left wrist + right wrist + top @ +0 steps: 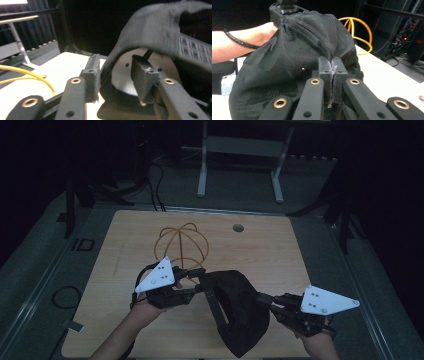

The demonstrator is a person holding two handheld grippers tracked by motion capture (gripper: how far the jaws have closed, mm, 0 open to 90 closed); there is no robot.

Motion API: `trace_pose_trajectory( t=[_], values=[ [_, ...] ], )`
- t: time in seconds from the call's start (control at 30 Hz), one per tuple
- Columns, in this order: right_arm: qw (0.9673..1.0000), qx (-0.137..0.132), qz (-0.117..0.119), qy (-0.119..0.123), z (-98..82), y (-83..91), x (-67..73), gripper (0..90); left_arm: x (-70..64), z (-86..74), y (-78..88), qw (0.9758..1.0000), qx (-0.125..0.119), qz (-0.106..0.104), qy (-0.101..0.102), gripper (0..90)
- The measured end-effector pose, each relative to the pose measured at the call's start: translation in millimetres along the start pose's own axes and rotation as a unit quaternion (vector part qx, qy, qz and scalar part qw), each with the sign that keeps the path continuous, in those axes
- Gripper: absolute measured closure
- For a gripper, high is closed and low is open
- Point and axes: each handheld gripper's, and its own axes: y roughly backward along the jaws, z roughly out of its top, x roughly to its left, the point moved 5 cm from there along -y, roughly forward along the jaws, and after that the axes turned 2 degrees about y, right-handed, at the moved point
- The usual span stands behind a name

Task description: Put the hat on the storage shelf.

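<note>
At a dimly lit wooden table (150, 330), a person worked a black cap (240, 312) between two hand-held grippers. On the left of the high view, the left gripper (200, 287) reached toward the cap's near edge, its white three-cornered plate tilted upward and the person's left hand (150, 306) wrapped around its body. In the left gripper view its jaws stood parted, the cap's (155, 32) fabric rim lying in the gap between them; no pad could be seen pressing on the cloth, and the grip looked released. Behind the left gripper, a coil of yellow cable (182, 245) lay on the tabletop, just beyond the cap. The cap itself hung in the middle, held up between the two tools, its lower edge close to the table's front. On the right, the right gripper (262, 299) gripped the cap's other side; the right gripper view showed its two jaws clenched tight together on a fold of the cap's (287, 57) mesh fabric, with the person's forearm and the yellow cable (359, 32) beyond.
</note>
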Motion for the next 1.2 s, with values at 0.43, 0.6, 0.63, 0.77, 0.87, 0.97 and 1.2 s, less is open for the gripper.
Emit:
trace_pose_trajectory(
  t=[0.43,0.6,0.63,0.77,0.87,0.97,1.2],
  values=[
    [0.998,-0.025,-0.057,-0.014,8.4,17.9,-20.4,88.6,1.7,-26.4,24.3,0.9992,0.016,0.037,0.001,44.6],
    [0.9969,-0.027,-0.072,-0.012,11.8,19.5,-26.4,88.6,4.2,-45.1,37.4,0.9986,0.023,0.046,0.015,39.6],
    [0.9964,-0.03,-0.078,-0.012,14.2,19.8,-30.1,88.6,5.6,-48.6,39.8,0.9981,0.026,0.053,0.018,36.6],
    [0.9953,-0.031,-0.091,-0.013,18.5,17.9,-36.7,88.6,11.2,-61.0,51.3,0.997,0.023,0.064,0.037,26.4],
    [0.9945,-0.031,-0.1,-0.012,22.5,14.8,-41.7,88.6,15.6,-69.8,58.7,0.9954,0.026,0.079,0.048,20.7],
    [0.9932,-0.031,-0.112,-0.009,28.1,10.5,-47.7,88.6,19.8,-82.6,67.4,0.9938,0.025,0.094,0.053,14.9],
    [0.9913,-0.025,-0.129,0.001,43.1,-4.7,-60.8,88.6,28.6,-117.9,88.5,0.9871,0.023,0.135,0.084,3.5]
  ],
)
